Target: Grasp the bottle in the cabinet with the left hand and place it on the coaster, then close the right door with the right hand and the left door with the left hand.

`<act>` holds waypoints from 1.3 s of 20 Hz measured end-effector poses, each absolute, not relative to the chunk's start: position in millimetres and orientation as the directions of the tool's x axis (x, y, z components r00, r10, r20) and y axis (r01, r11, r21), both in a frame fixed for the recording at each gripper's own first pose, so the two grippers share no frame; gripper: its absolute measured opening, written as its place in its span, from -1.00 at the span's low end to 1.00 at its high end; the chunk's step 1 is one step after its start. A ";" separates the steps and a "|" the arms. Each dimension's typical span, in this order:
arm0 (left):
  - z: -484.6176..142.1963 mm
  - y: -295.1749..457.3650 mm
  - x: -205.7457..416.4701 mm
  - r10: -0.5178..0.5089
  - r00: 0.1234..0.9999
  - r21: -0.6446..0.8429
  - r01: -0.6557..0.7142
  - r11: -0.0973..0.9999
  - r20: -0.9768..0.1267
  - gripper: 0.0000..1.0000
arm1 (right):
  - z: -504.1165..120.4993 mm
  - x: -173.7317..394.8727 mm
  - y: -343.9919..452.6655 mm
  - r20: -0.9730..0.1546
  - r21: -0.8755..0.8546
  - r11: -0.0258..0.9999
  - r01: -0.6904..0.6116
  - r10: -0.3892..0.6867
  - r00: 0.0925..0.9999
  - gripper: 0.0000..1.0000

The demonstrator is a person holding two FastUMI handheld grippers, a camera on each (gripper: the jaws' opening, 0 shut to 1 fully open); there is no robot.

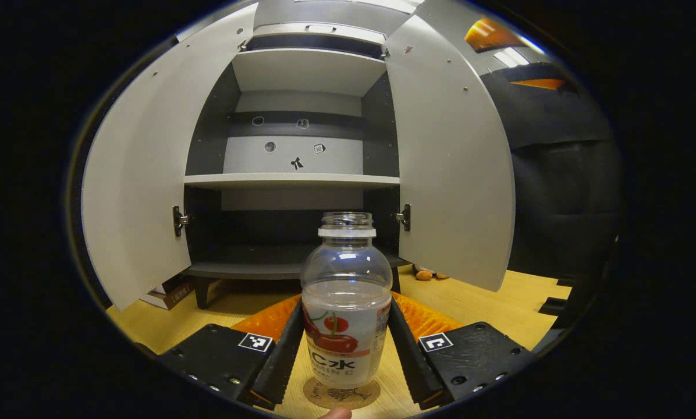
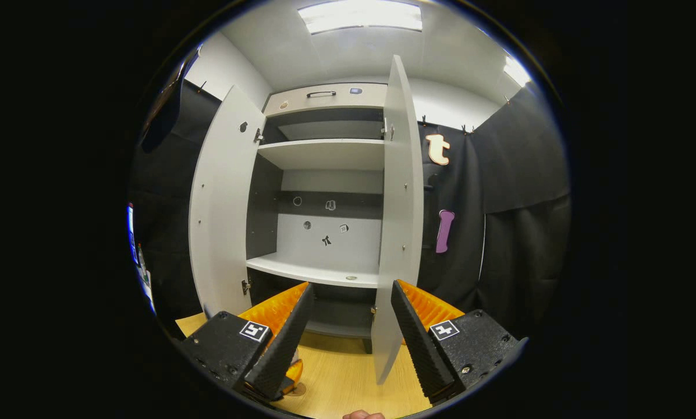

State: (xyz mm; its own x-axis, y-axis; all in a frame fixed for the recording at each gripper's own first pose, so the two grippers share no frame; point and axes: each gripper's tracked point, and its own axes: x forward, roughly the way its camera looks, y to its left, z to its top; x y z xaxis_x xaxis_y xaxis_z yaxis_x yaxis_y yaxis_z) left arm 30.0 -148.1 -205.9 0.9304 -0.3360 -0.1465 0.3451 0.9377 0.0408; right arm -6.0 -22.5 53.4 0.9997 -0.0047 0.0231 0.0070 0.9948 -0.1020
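A clear, uncapped bottle (image 1: pixel 345 314) with a cherry label stands upright on a round cork coaster (image 1: pixel 342 396) on the wooden table. My left gripper (image 1: pixel 345 305) is shut on it, one finger against each side of the label. Behind it the grey cabinet (image 1: pixel 293 180) has its left door (image 1: pixel 144 192) and right door (image 1: pixel 453 169) swung wide, and its shelves are bare. In the right gripper view my right gripper (image 2: pixel 352 286) hangs open and holds nothing. It faces the cabinet, with the right door (image 2: pixel 400 221) edge-on just beyond its fingers and the left door (image 2: pixel 223 209) open.
A cardboard box (image 1: pixel 170 294) lies under the cabinet's left side, and small brown objects (image 1: pixel 426 273) lie near its right foot. The wooden table (image 1: pixel 499 308) stretches to the right. Black cloth (image 2: pixel 517 244) closes the booth on both sides.
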 end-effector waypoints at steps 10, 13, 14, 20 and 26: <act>-244.6 -141.7 29.5 -0.289 0.943 0.032 0.298 0.954 -0.166 0.52 | 58.2 0.8 -20.0 0.019 -0.094 0.996 0.009 -0.007 1.000 0.65; -245.9 -135.9 26.8 -0.283 0.947 -0.007 0.285 0.958 -0.155 0.52 | 54.6 3.3 -21.8 0.004 -0.095 0.995 0.005 -0.004 1.000 0.65; -245.9 -133.9 26.2 -0.278 0.949 -0.017 0.278 0.960 -0.147 0.53 | 52.6 4.3 -22.8 -0.001 -0.097 0.995 0.005 -0.005 1.000 0.65; -244.1 -138.8 17.4 -0.292 0.948 0.045 0.300 0.953 -0.128 0.52 | 51.6 11.5 -12.6 -0.007 -0.093 0.995 -0.026 0.026 1.000 0.65; -253.4 -130.1 12.9 -0.265 0.949 0.042 0.275 0.960 -0.169 0.72 | 44.2 18.6 0.0 -0.036 -0.099 0.994 -0.055 0.052 0.998 0.66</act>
